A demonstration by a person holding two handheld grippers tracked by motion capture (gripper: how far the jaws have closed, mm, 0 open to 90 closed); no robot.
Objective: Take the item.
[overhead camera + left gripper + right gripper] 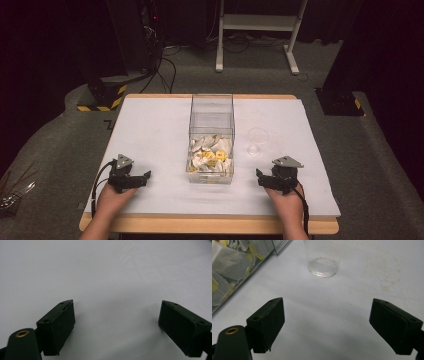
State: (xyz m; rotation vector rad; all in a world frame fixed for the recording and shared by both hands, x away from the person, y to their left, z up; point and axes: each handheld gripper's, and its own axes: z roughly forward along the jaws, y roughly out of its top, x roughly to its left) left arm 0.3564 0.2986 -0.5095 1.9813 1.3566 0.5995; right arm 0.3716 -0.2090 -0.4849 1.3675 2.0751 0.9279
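No brand or legible writing can be made out on the tea bags (210, 156); only yellow tags are seen among the white sachets. They are heaped in the near half of a clear plastic box (212, 110) set at the centre of the table. At about 2 o'clock from the heap, just beside the box, a clear plastic cup (257, 139) is stood upright; in the right gripper view it appears at 12 o'clock beyond the jaws.

The left gripper (141, 179) is held at 8 o'clock from the box, jaws spread wide and empty over bare surface. The right gripper (261, 177) is held at 4 o'clock, likewise released and empty.

The white tabletop (150, 130) is faintly stained near the cup and edged in wood. Grey carpet, black cables, a white metal stand (257, 25) and a yellow-and-black striped base (102, 95) are seen beyond.
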